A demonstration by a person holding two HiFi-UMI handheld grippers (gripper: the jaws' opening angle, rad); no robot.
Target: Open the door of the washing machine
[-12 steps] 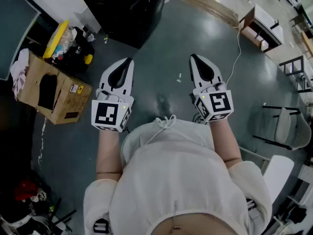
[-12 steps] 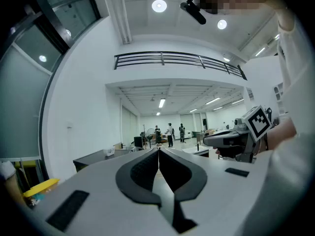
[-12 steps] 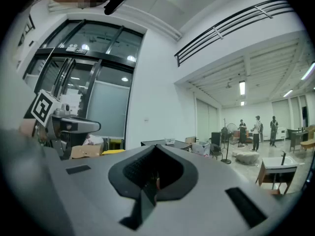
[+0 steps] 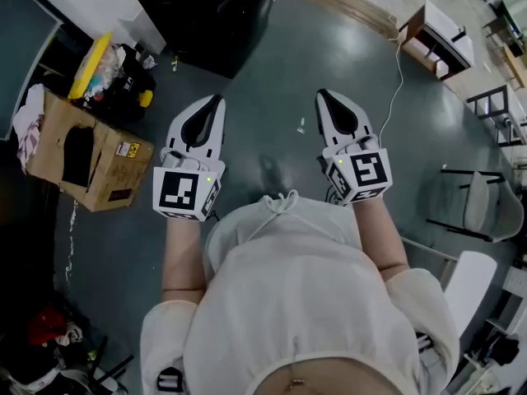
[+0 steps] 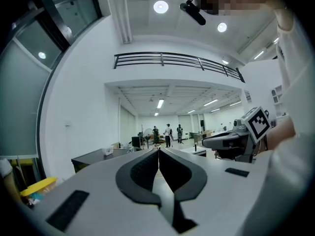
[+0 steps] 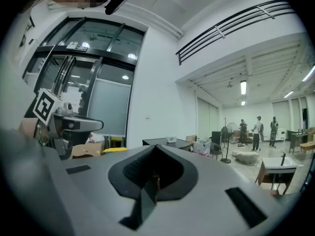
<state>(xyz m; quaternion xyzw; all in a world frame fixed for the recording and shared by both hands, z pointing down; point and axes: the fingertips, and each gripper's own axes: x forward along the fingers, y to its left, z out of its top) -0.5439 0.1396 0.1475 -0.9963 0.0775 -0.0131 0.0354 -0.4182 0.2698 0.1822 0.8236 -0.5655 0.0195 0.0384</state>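
Barely moved since the earlier frame: left gripper (image 4: 217, 100) and right gripper (image 4: 321, 94), in place at centre; box (image 4: 90, 159), a touch nearer left edge. Grey floor (image 4: 272, 130) across most of the head view. White top (image 4: 305, 303) filling bottom centre. Black desk (image 4: 210, 15) at top centre. Cardboard box at left, tilted, below a yellow board (image 4: 90, 64). Grippers level, side by side, well apart, over bare floor. Both clenched, jaws together, nothing between. Washing machine: seen in no view, place not to be told.

A big open lab hall.
A polished grey floor (image 4: 272, 89), black mezzanine railing (image 5: 177, 59) and brown cardboard box (image 4: 107, 175) showed it.
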